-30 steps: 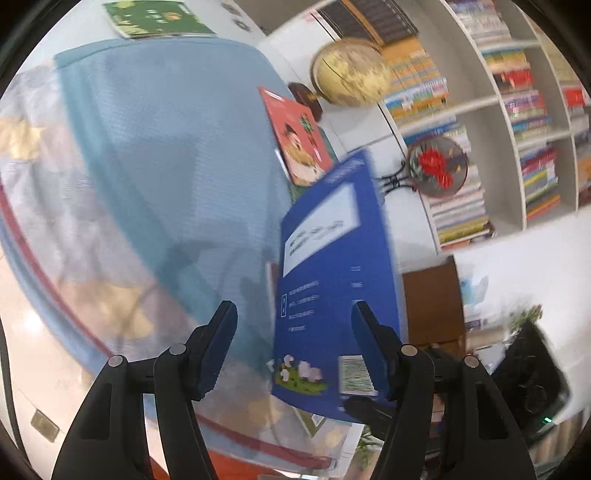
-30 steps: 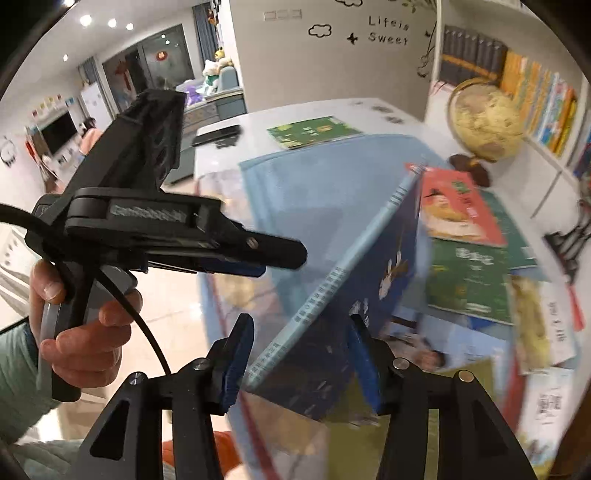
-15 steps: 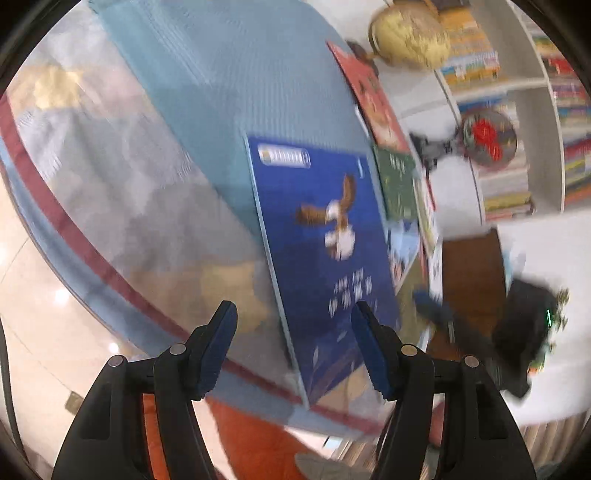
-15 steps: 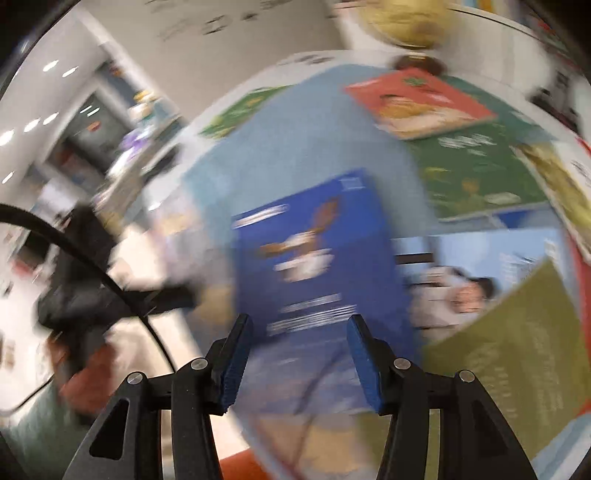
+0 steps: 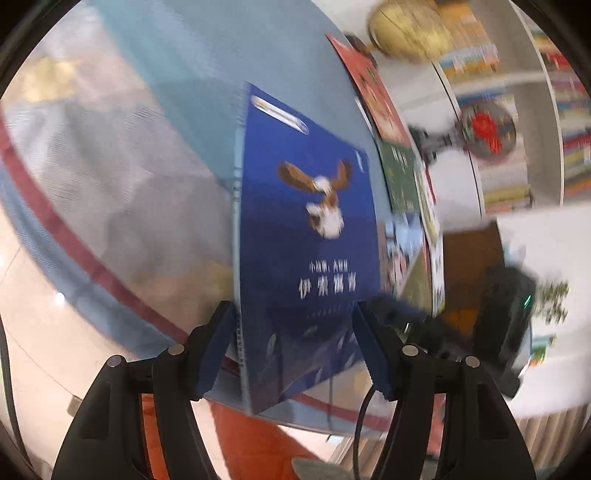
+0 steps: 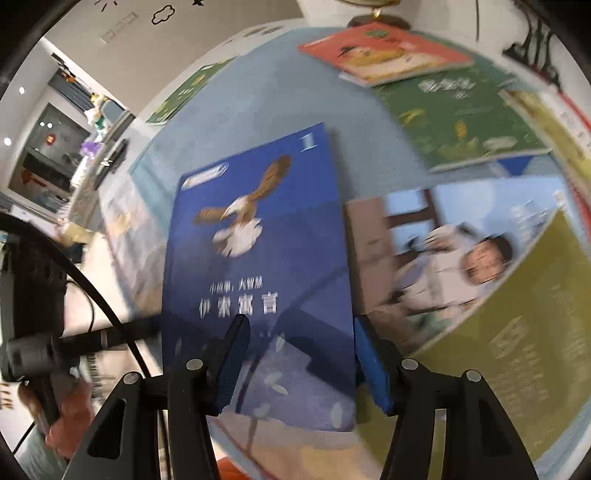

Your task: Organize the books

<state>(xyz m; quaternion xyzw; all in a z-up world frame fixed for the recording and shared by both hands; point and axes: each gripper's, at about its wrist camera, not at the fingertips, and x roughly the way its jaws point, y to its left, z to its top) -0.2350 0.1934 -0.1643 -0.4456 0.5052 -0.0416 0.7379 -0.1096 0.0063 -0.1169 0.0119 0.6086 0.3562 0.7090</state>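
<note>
Glossy paper cover on blue book (image 6: 258,236), matt woven cloth tablecloth (image 5: 192,66).

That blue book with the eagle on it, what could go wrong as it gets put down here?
The blue book lies near the table's front edge, its lower corner apparently past it, so it might slip off. The right gripper is opening with the book between its jaws; a finger could drag it. It could also nudge the neighbouring photo book.

Home study: bookshelves (image 5: 517,122), globe (image 5: 410,29), tablecloth (image 5: 207,51)
</note>
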